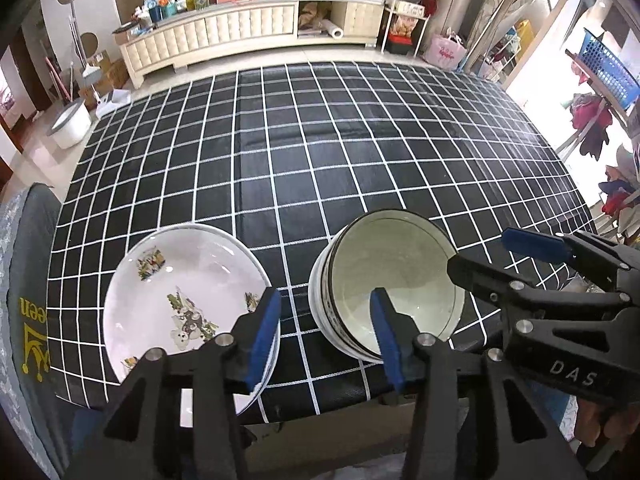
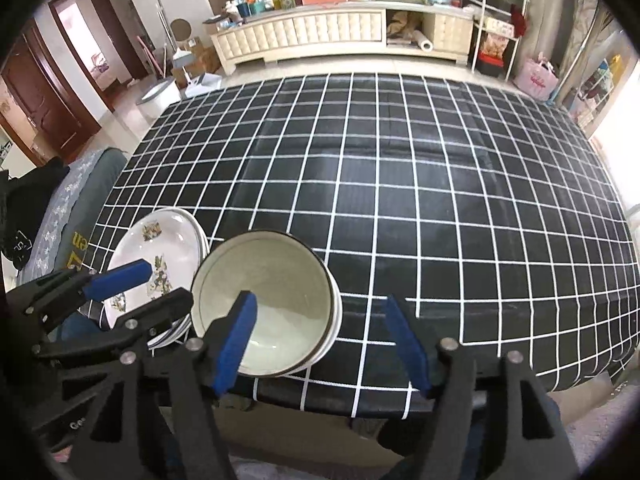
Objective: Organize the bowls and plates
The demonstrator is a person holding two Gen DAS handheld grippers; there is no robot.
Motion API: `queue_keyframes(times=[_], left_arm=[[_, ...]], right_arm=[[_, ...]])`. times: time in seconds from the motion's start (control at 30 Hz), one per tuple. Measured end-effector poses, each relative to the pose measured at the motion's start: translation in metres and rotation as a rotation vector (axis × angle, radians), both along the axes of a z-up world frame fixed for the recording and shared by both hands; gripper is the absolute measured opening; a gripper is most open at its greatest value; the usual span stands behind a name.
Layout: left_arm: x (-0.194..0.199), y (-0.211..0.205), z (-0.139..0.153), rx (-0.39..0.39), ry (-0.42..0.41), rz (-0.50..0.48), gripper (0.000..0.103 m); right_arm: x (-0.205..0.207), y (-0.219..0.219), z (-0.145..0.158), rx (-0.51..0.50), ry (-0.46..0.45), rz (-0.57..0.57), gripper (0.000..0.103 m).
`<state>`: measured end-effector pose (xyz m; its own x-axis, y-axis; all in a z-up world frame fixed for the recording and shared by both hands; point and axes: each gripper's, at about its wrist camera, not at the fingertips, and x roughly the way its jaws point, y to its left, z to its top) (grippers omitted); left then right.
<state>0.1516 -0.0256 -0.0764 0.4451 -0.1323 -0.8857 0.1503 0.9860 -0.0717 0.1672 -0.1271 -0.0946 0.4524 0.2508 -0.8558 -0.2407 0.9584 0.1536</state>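
Observation:
A stack of white plates (image 1: 176, 280) with a cartoon print sits at the near left of the table; it also shows in the right wrist view (image 2: 160, 248). A stack of pale bowls (image 1: 400, 268) with dark rims stands just right of it, also in the right wrist view (image 2: 272, 292). My left gripper (image 1: 324, 320) is open and empty, above the gap between plates and bowls. My right gripper (image 2: 320, 324) is open and empty, over the bowls' near right side; it shows from the side in the left wrist view (image 1: 480, 256).
The table (image 1: 320, 140) has a black cloth with a white grid. A grey chair (image 1: 24, 280) stands at its left. Beyond are a cream cabinet (image 1: 248, 28) with clutter, a white bucket (image 1: 72, 120) and a shelf rack (image 1: 404, 4).

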Motion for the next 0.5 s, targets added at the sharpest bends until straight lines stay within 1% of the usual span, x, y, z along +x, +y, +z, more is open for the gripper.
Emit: queue_keyframes(times=[0.07, 0.13, 0.2, 0.3, 0.37, 0.5], left_arm=[[-0.005, 0.0, 0.005, -0.007, -0.019, -0.006, 0.047], [-0.008, 0.0, 0.008, -0.013, -0.032, -0.007, 0.051], [-0.01, 0.001, 0.011, -0.033, -0.028, -0.011, 0.058], [-0.009, 0.006, 0.009, -0.056, -0.016, -0.004, 0.065], [-0.005, 0.012, 0.003, -0.078, -0.002, -0.01, 0.066], [0.008, 0.018, -0.014, -0.119, 0.041, -0.02, 0.066]], right_arm=[[-0.001, -0.002, 0.002, 0.009, -0.009, -0.013, 0.077], [0.0, -0.004, 0.001, 0.016, -0.01, -0.025, 0.081], [0.003, -0.005, -0.001, 0.019, -0.003, -0.041, 0.085], [0.009, -0.005, -0.007, 0.019, 0.015, -0.055, 0.09], [0.013, -0.006, -0.012, 0.016, 0.032, -0.062, 0.093], [0.02, -0.007, -0.021, 0.033, 0.07, -0.074, 0.094]])
